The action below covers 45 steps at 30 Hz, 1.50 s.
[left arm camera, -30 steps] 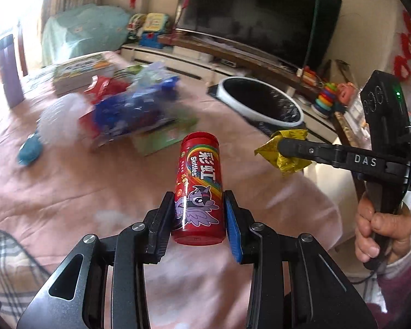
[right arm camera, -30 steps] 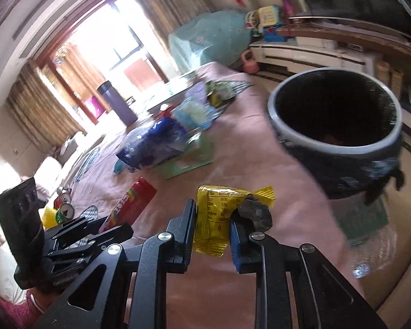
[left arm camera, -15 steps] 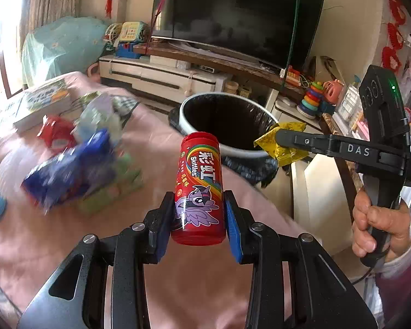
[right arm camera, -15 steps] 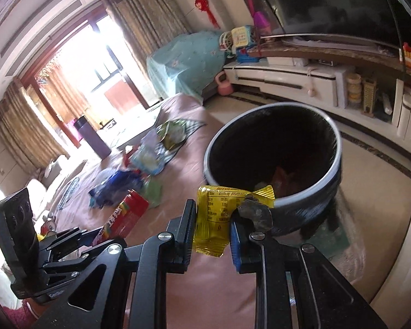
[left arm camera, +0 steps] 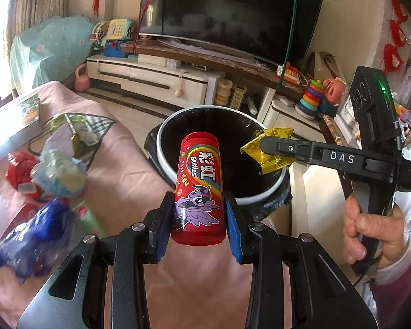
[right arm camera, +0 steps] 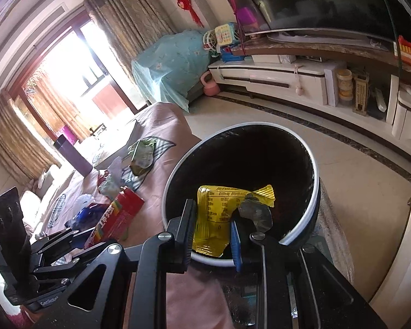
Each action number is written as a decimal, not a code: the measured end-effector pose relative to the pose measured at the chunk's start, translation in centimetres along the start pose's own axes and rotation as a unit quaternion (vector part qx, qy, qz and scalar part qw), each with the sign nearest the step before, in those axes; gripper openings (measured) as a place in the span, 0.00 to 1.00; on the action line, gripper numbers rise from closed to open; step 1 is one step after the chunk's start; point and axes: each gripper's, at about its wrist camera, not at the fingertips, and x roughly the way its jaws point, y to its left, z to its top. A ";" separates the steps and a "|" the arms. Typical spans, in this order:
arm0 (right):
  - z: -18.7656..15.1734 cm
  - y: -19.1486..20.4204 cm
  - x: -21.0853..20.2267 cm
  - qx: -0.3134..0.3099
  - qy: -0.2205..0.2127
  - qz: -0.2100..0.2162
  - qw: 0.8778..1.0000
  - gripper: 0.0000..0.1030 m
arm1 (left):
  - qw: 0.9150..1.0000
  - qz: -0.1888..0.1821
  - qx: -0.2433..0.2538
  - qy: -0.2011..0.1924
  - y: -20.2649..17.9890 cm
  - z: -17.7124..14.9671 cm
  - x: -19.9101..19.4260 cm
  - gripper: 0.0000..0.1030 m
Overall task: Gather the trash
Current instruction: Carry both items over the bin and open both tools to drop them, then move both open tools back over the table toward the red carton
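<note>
Both grippers have swung over the bin: left gripper fingers clamp the red Skittles tube at its near rim; right gripper fingers pinch the yellow wrapper above its mouth, ready for dropping.

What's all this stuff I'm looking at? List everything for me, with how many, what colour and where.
candy tube: one, red, clamped in the left gripper, in front of the bin
wrapper: one, yellow, clamped in the right gripper, over the bin's mouth
bin: one, black with a white rim, on the floor beside the table
table: one, pink cloth, strewn with blurred packets
television: one, black, on a long low stand
kettlebell: one, pink, on the floor
ring toy: one, rainbow, on the stand
left gripper: black, blue pads
right gripper: black
hand: one, holding the right gripper's handle
</note>
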 end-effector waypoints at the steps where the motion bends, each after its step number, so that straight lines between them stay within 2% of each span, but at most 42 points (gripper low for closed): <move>1: 0.2 -0.2 0.3 0.001 0.002 0.000 1.000 0.23 | 1.000 0.001 0.000 0.004 -0.1 0.4 0.5 0.33; 14: 1.9 -2.6 2.4 0.010 0.027 -0.010 1.000 0.27 | 0.999 0.001 0.004 0.037 -0.5 3.1 5.1 0.34; 16: 2.2 -3.0 2.4 0.014 0.028 -0.013 0.999 0.32 | 0.999 -0.001 0.001 0.041 -0.4 3.4 5.5 0.40; 18: 2.3 -3.0 2.2 0.015 0.026 -0.015 0.999 0.38 | 0.999 0.000 -0.006 0.036 -0.3 3.5 5.3 0.52; 21: 2.4 -3.0 1.7 0.015 0.020 -0.017 1.000 0.41 | 1.000 -0.001 -0.012 0.028 -0.2 3.1 4.4 0.57; 24: 2.1 -2.9 1.1 0.019 0.014 -0.010 1.000 0.49 | 1.000 0.004 -0.018 0.016 -0.1 2.0 2.7 0.67; 29: 0.5 -1.8 0.4 0.024 0.006 -0.001 1.000 0.65 | 0.999 0.002 -0.037 0.002 0.5 -0.7 0.0 0.69; 31: -0.2 -1.2 0.0 0.025 0.001 -0.001 1.000 0.75 | 0.999 0.005 -0.047 0.001 0.8 -1.7 -0.7 0.70; 33: -1.1 -0.4 -0.4 0.027 -0.007 -0.003 1.000 0.79 | 0.998 0.005 -0.057 0.004 1.1 -2.8 -1.5 0.70; 40: -3.9 2.3 -1.6 0.026 -0.024 0.006 0.999 0.85 | 0.996 0.027 -0.082 -0.011 3.4 -6.8 -5.2 0.72; 45: -5.9 3.9 -1.5 0.030 -0.018 0.018 0.999 0.87 | 0.993 0.042 -0.112 -0.016 5.9 -9.4 -7.5 0.72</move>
